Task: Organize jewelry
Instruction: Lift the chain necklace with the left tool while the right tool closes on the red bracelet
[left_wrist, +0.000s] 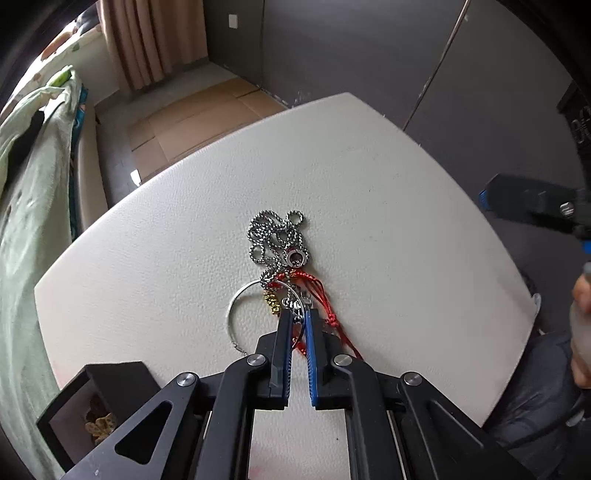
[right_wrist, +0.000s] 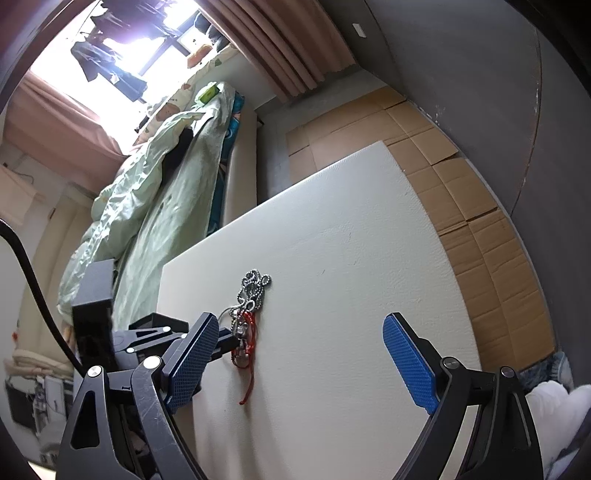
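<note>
On white textured tabletop (left_wrist: 369, 206), tangled jewelry pile: grey ball-link metal chain (left_wrist: 275, 238), thin silver bangle hoop (left_wrist: 236, 295), red knotted cord bracelet (left_wrist: 325, 295), small gold charm (left_wrist: 271, 302). Left gripper (left_wrist: 297, 321) clenched on pile's near edge, pinching silver hoop. Right gripper (right_wrist: 295, 325) released, jaws wide, hovering just beside pile. Black open box (left_wrist: 74, 402) at table's near-left corner

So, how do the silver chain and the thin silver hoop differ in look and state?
The silver chain is thick and beaded, bunched in loose coils; the silver hoop is one thin, smooth, rigid ring. The chain lies free beyond the left gripper; the hoop runs in between its nearly shut fingers, along with a red cord. Both are silver-coloured and rest on the white table.
</note>
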